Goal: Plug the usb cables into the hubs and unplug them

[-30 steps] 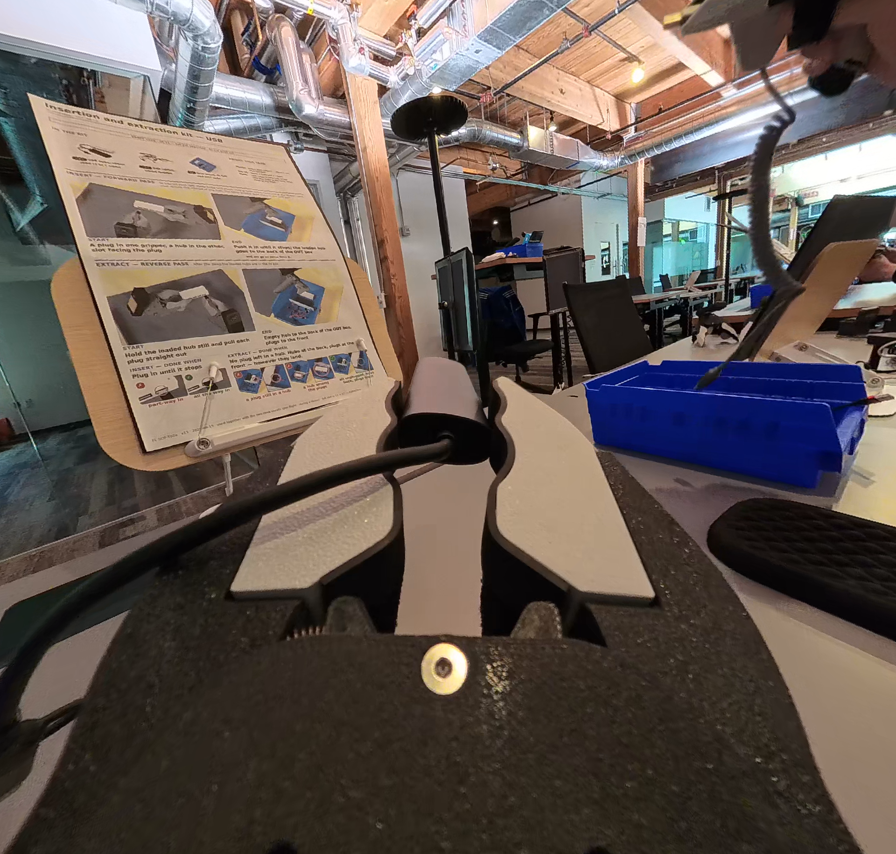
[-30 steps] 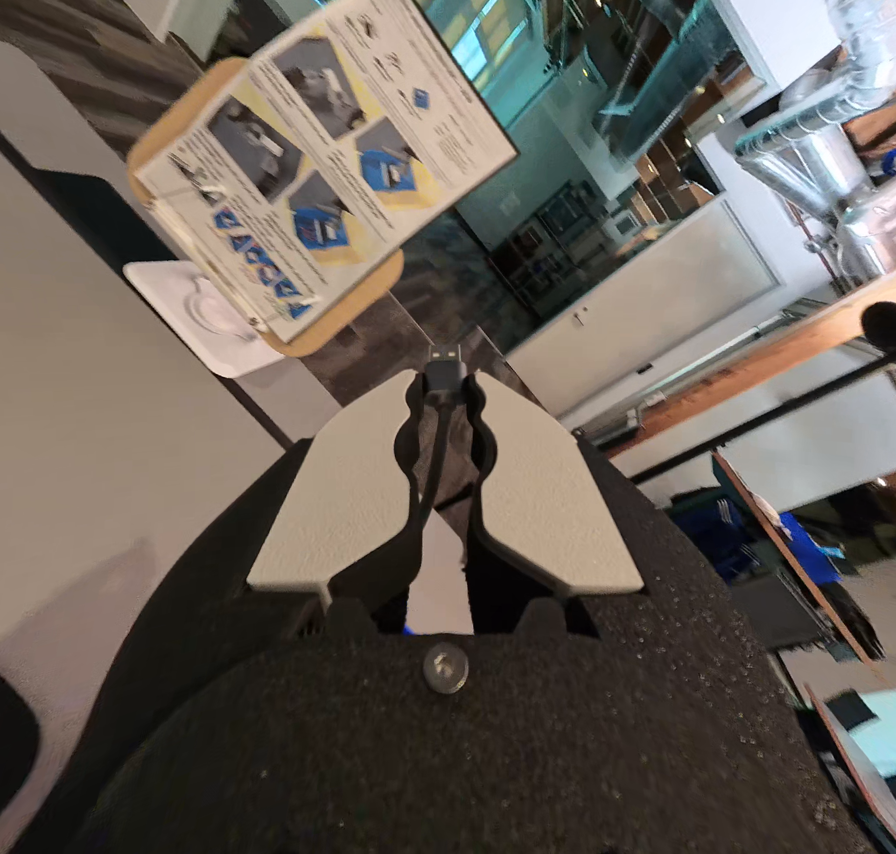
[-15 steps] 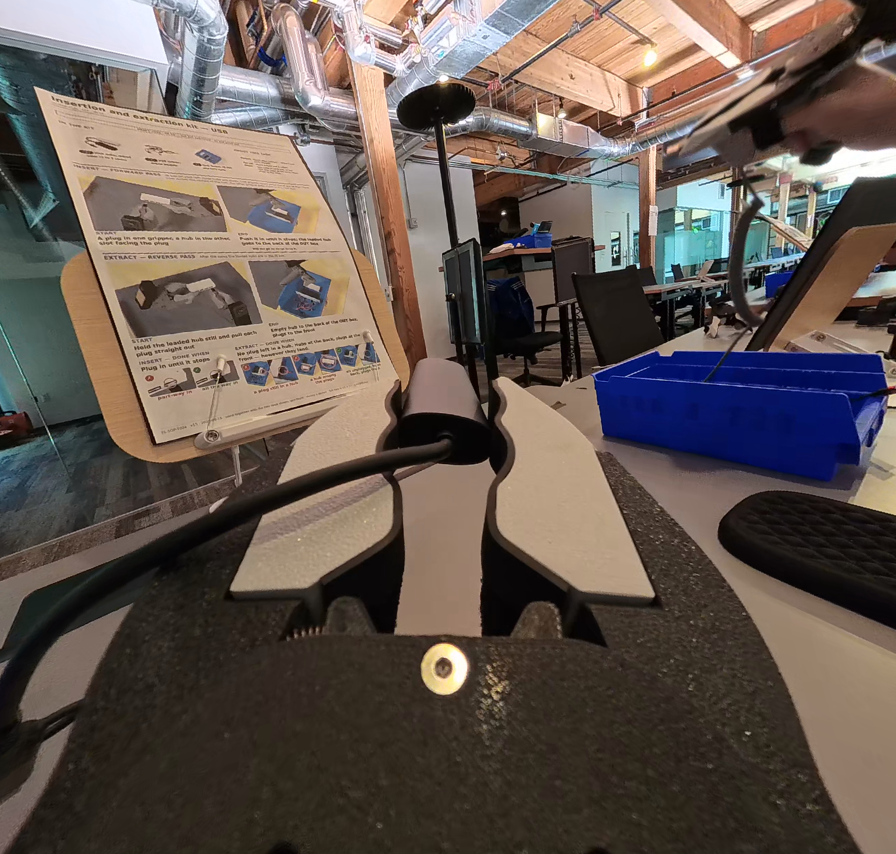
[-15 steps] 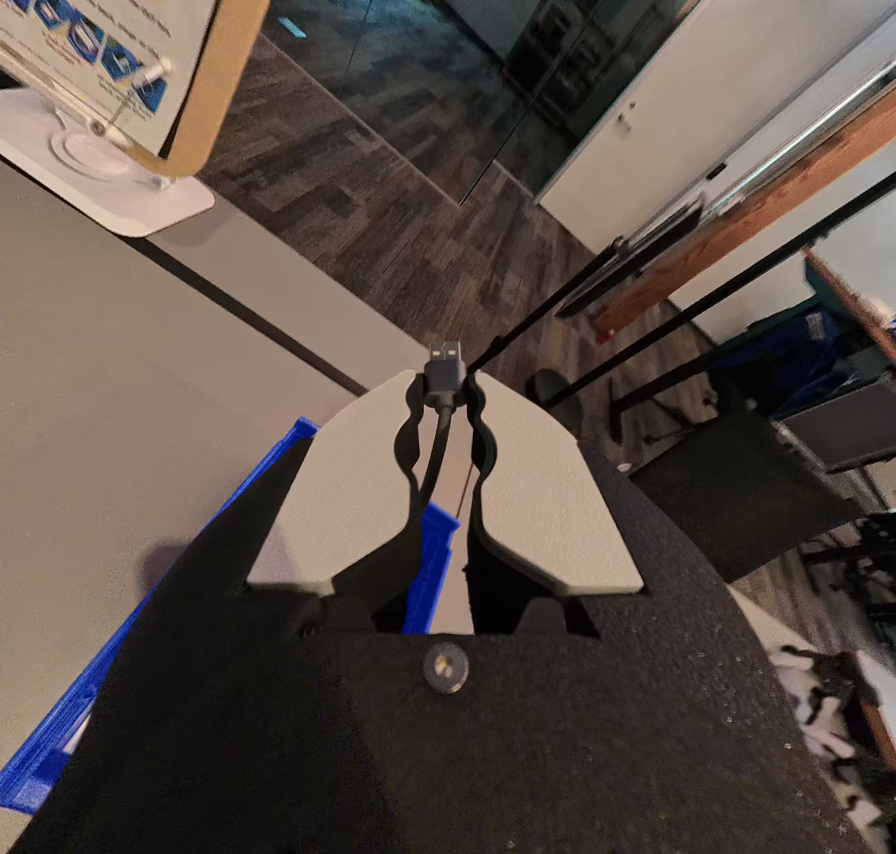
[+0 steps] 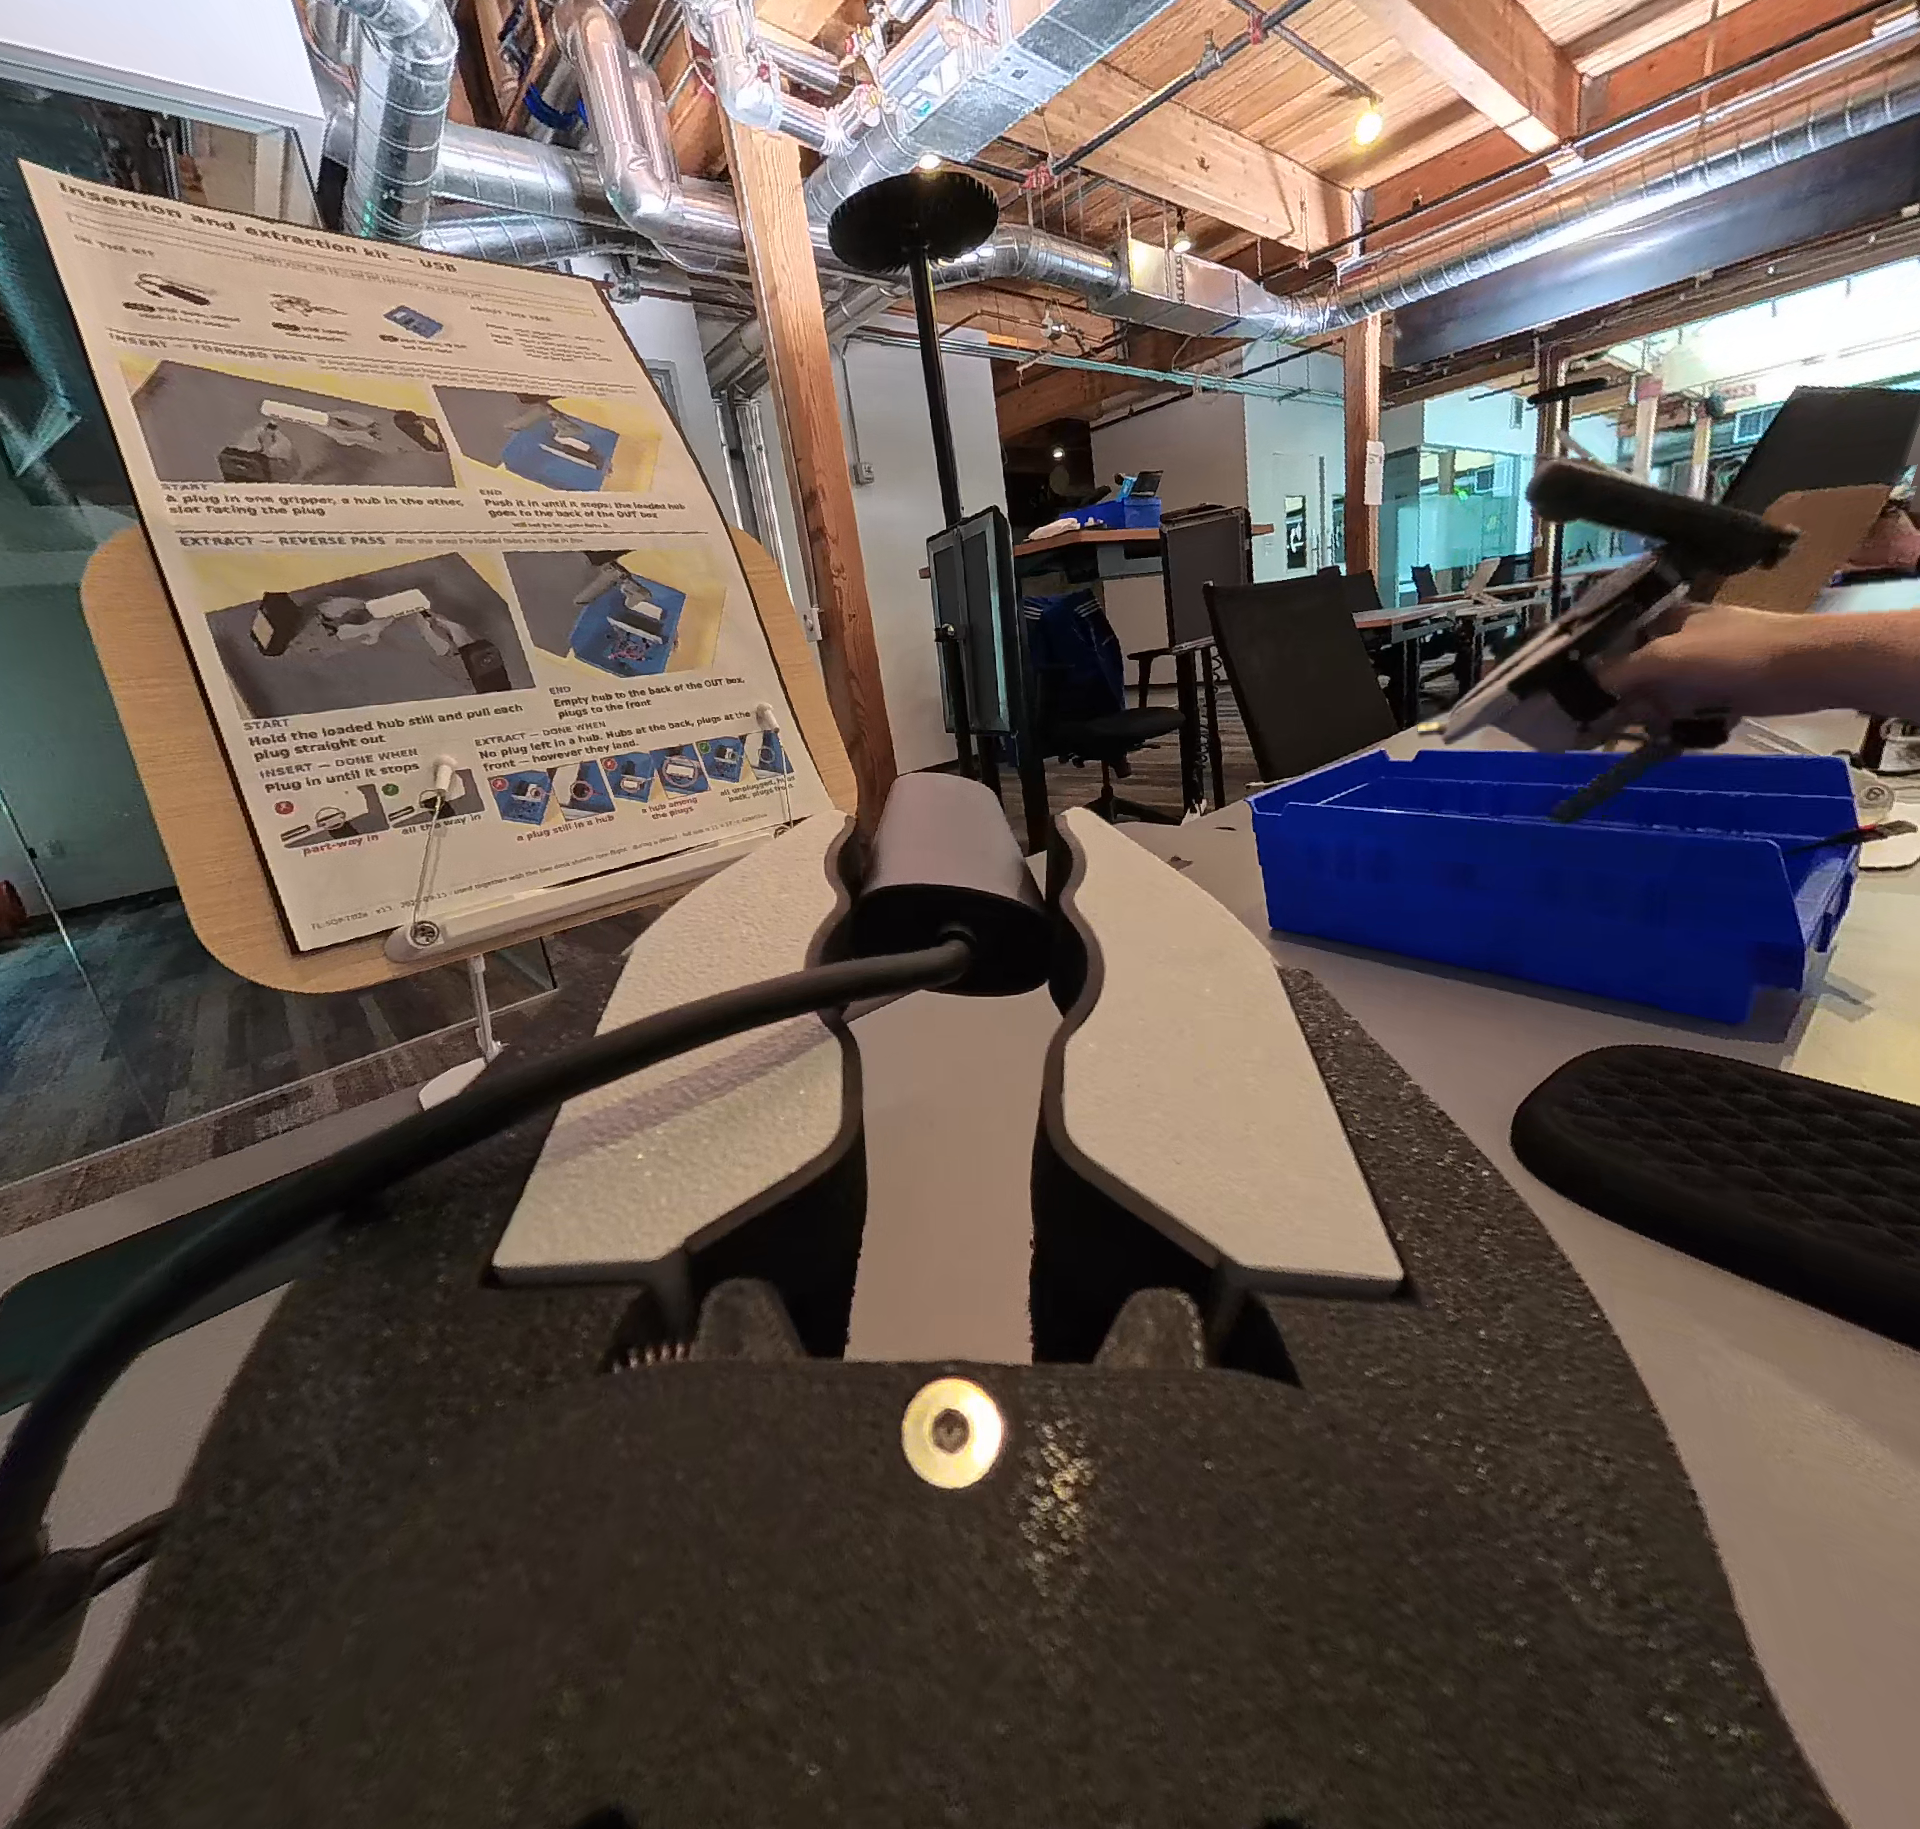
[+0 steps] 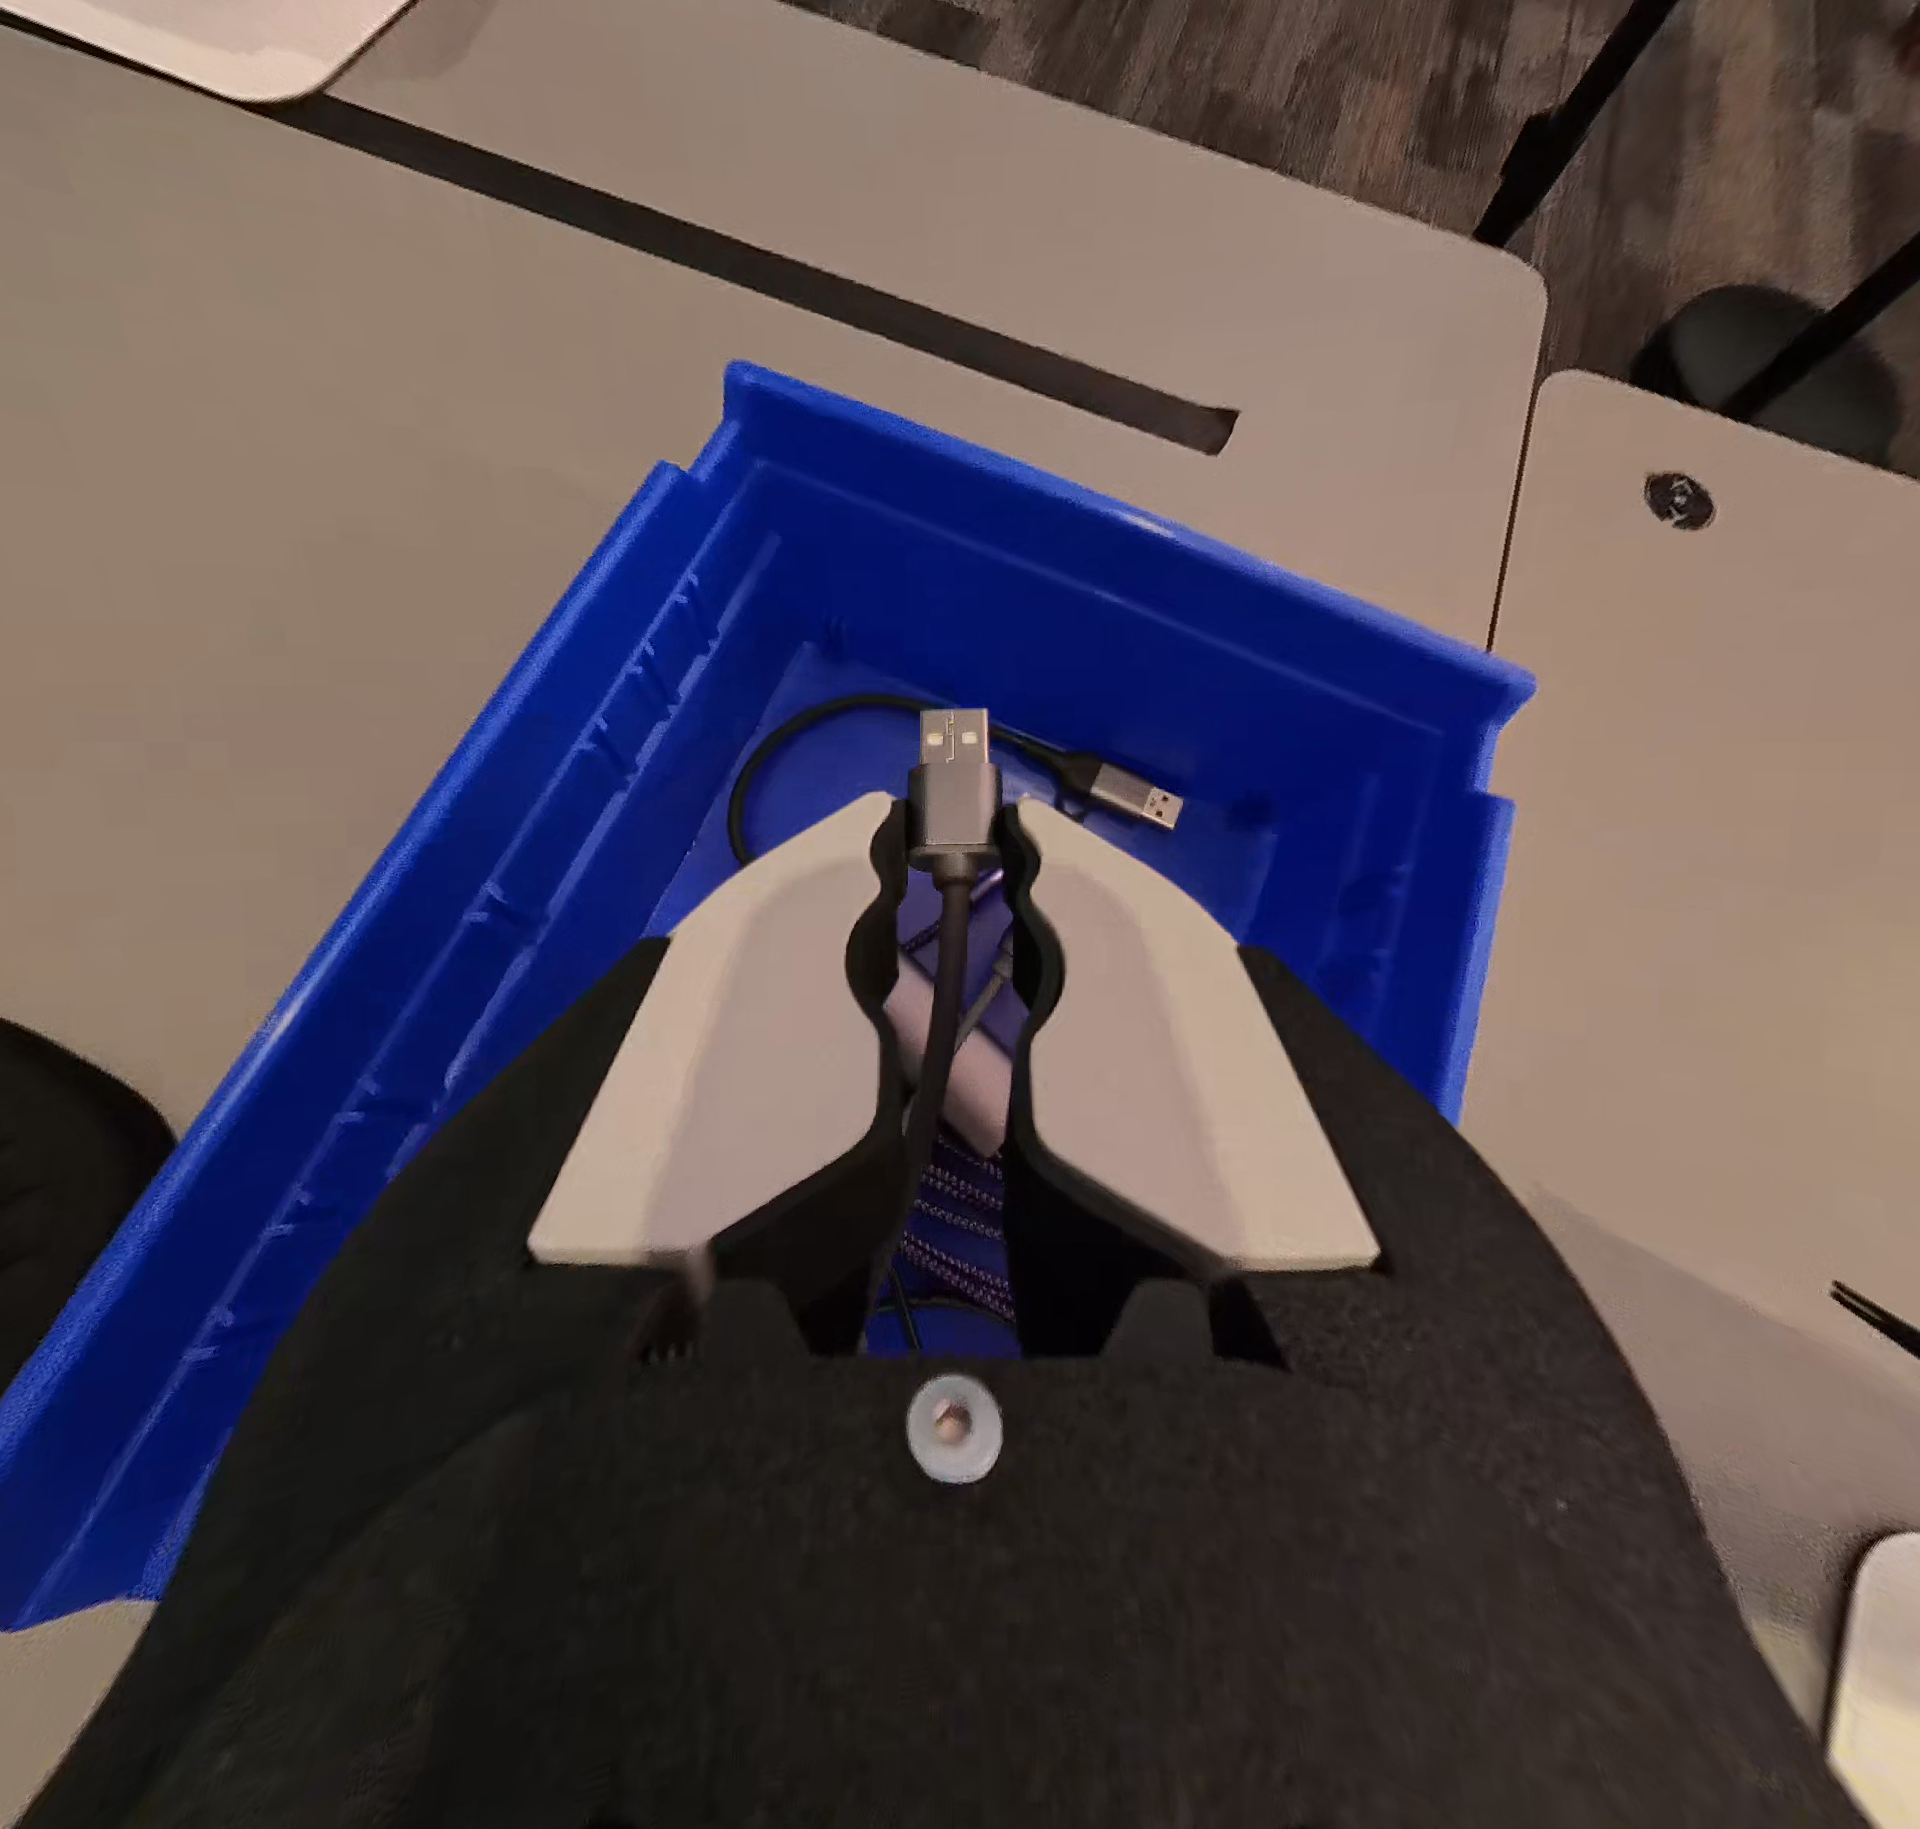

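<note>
Colours only: left hand-held gripper [image 5: 951, 880] has a black speckled body and light grey fingers [image 5: 1174, 1041]. Hub [image 5: 940, 870] is matte black, its cable [image 5: 499, 1093] black too. Right hand-held gripper [image 6: 954, 813] has the same scheme: black body, pale grey fingers [image 6: 1153, 1031]. USB plug [image 6: 951, 792] has a dark grey shell and silver metal tip. Bin [image 6: 582, 771] is saturated blue; a purple-and-white braided cable [image 6: 961, 1229] lies in it. Table [image 6: 312, 408] is flat light grey. Mat [image 5: 1745, 1166] is black with a diamond pattern. Board [image 5: 156, 740] is light wood.
</note>
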Motion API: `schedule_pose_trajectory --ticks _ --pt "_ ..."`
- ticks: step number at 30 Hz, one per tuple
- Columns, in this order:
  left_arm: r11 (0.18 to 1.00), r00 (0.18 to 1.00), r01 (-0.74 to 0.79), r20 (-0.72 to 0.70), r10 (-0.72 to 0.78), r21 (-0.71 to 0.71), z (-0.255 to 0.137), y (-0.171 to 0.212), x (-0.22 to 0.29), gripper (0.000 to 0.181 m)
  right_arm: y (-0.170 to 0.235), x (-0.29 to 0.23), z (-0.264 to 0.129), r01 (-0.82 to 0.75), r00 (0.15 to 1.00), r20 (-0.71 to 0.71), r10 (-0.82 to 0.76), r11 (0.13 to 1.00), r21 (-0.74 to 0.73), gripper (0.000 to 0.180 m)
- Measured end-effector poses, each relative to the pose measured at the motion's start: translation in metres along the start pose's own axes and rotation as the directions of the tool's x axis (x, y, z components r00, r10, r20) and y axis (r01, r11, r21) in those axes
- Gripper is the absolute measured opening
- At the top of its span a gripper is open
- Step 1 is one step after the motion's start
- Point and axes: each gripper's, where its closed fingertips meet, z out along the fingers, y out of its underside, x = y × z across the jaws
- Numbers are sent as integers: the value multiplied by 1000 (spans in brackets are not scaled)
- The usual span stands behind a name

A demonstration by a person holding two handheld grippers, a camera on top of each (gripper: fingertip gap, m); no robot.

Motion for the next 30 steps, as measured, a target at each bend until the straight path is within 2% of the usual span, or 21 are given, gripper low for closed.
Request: schedule_pose_trajectory --ticks 3,11,13,16,18,20,23,27,30 --pt "1000 1000 0 -3 0 4 0 -1 1 33 1 5 -2 2 1000 -16 -2 1000 25 17" --pt "1000 1000 19 -16 -18 9 -1 -3 2 33 -47 5 -34 69 997 -53 -62 990 124 32" --pt "999 999 32 -36 -32 9 0 -3 5 33 -75 -23 -47 117 992 14 -122 974 193 30" --pt "997 993 76 -93 -76 7 2 -2 12 33 -119 -108 -63 250 932 188 -311 924 288 31" --pt "996 991 86 -105 -86 -5 3 0 14 33 -138 -183 -72 372 826 294 -481 857 357 31" --pt "996 988 86 -123 -89 -25 5 4 18 33 -145 -263 -82 452 661 424 -619 780 433 31" --pt "994 979 100 -175 -106 -44 6 7 26 33 -143 -360 -90 516 408 545 -732 678 524 32" --pt "991 959 118 -253 -130 -63 8 9 39 33 -136 -438 -75 633 177 532 -828 510 582 36" --pt "990 953 125 -270 -138 -66 8 9 42 33 -129 -472 -61 679 73 537 -841 436 591 40"
